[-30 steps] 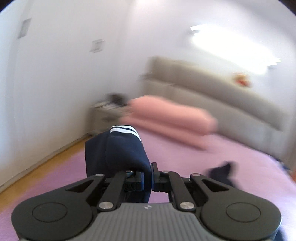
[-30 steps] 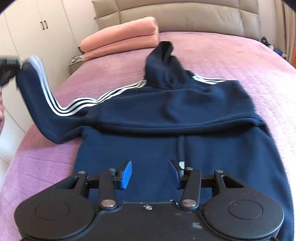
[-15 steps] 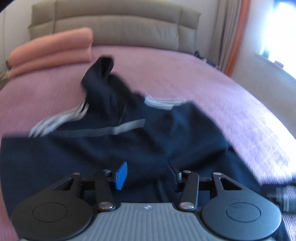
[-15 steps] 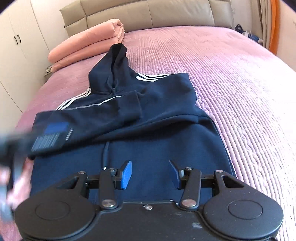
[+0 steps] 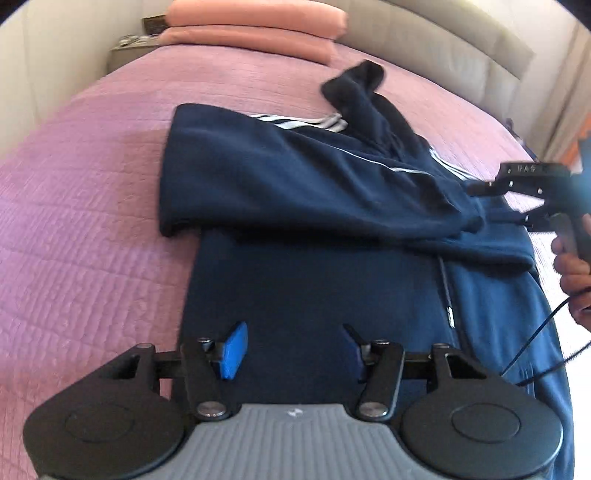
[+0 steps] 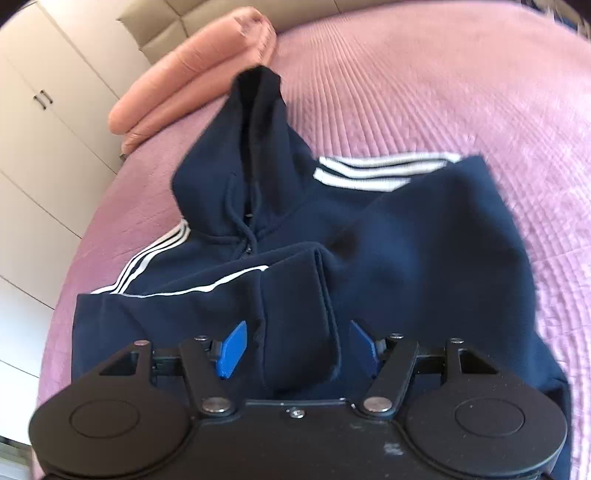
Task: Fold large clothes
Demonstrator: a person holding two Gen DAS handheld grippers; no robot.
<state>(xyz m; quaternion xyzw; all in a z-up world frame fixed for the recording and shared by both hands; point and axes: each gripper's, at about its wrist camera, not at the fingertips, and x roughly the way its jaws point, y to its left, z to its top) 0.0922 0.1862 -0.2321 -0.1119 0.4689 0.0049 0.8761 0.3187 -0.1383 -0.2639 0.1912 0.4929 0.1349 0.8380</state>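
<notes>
A navy hoodie (image 5: 314,266) with white sleeve stripes lies flat on the pink bedspread (image 5: 85,221), hood (image 5: 354,88) toward the headboard. Both sleeves are folded across the chest. My left gripper (image 5: 293,349) is open and empty above the hoodie's lower body. My right gripper (image 6: 297,347) is open, its jaws on either side of the cuff (image 6: 299,332) of the left sleeve without gripping it. The right gripper also shows in the left wrist view (image 5: 524,188), over the hoodie's right edge. The hoodie (image 6: 424,258) fills the right wrist view.
Two stacked pink pillows (image 5: 258,26) lie at the head of the bed against a beige padded headboard (image 5: 461,40). A nightstand (image 5: 136,44) stands beside the bed. White wardrobe doors (image 6: 37,122) line the left side. Bare bedspread (image 6: 461,74) lies on both sides of the hoodie.
My left gripper carried the left sleeve across the chest, let it go and drew back over the lower body. My right gripper moved forward until the sleeve cuff lies between its jaws.
</notes>
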